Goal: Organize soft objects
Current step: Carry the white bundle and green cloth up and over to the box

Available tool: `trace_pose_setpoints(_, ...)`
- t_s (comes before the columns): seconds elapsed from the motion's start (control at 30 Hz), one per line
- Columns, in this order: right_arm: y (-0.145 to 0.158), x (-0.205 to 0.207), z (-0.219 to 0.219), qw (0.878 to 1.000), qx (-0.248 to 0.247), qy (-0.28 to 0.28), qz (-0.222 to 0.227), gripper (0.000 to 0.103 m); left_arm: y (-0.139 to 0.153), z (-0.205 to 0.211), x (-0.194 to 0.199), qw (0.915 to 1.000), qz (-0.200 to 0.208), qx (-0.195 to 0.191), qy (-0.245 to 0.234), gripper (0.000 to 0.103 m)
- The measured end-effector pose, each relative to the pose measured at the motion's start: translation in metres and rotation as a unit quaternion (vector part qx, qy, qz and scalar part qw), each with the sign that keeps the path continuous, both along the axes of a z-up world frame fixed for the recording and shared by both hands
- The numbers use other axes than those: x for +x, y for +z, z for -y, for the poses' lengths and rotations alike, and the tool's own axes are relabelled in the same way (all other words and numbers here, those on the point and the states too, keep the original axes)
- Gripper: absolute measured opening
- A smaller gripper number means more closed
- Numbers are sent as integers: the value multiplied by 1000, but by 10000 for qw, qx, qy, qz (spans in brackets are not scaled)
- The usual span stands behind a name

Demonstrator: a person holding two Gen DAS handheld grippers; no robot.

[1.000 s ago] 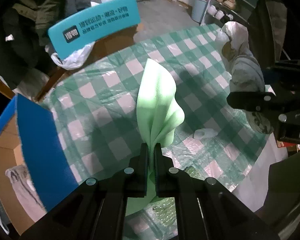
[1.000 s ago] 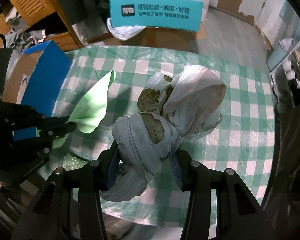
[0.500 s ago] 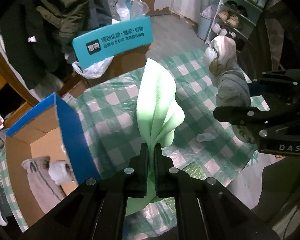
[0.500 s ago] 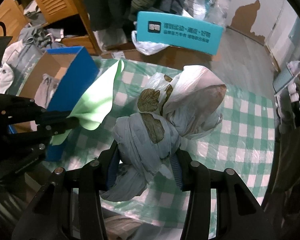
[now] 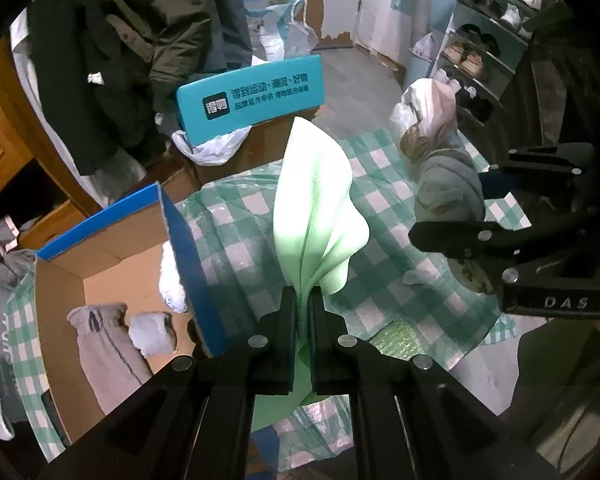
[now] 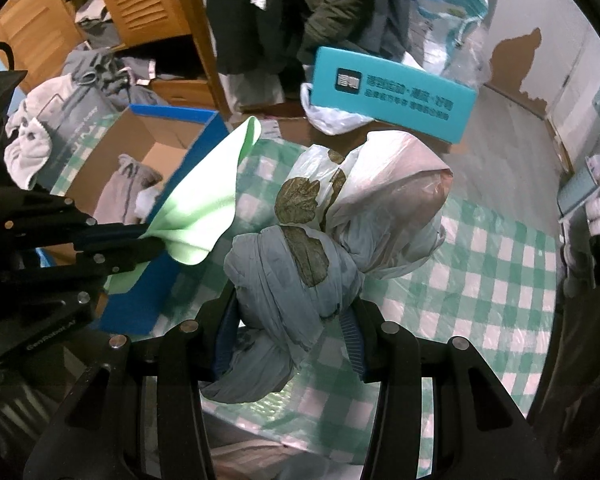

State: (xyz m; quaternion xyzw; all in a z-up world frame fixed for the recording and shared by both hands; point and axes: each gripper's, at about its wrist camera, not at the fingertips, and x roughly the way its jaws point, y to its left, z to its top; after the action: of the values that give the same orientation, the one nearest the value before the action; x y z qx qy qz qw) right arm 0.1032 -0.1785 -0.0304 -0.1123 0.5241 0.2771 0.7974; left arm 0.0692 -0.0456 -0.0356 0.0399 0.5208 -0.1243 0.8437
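My left gripper (image 5: pixel 304 300) is shut on a light green cloth (image 5: pixel 314 208) and holds it up above the checked table (image 5: pixel 384 248). The cloth also shows in the right wrist view (image 6: pixel 204 200), beside the open blue cardboard box (image 6: pixel 180 184). My right gripper (image 6: pixel 290 308) is shut on a knotted grey-white plastic bag bundle (image 6: pixel 340 220) with brown patches, held above the table. That bundle shows at the right of the left wrist view (image 5: pixel 440 176). The box (image 5: pixel 108 264) holds a grey sock (image 5: pixel 104 348) and a pale rolled item (image 5: pixel 152 332).
A teal box with white print (image 5: pixel 252 96) stands beyond the table on a brown carton. Dark coats (image 5: pixel 132 40) hang at the back left. A shoe rack (image 5: pixel 484 40) stands at the back right. Grey clothes (image 6: pixel 60 96) lie left of the blue box.
Both grippers have risen and swung left with their loads. The blue box and its contents have come into view. Both grips are unchanged.
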Motion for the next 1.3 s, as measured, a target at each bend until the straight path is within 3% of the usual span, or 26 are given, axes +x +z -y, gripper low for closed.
trace_pose_setpoints(0.7,11,-10,-87,9979,-25,648,68,45,8,-82,-23,9975,146,-218,660,5)
trace_pose_setpoints(1.3,1,-21,-162,9936,-59,1120,-114,45,-2,-154,-44,9914,167,-114,1297,5)
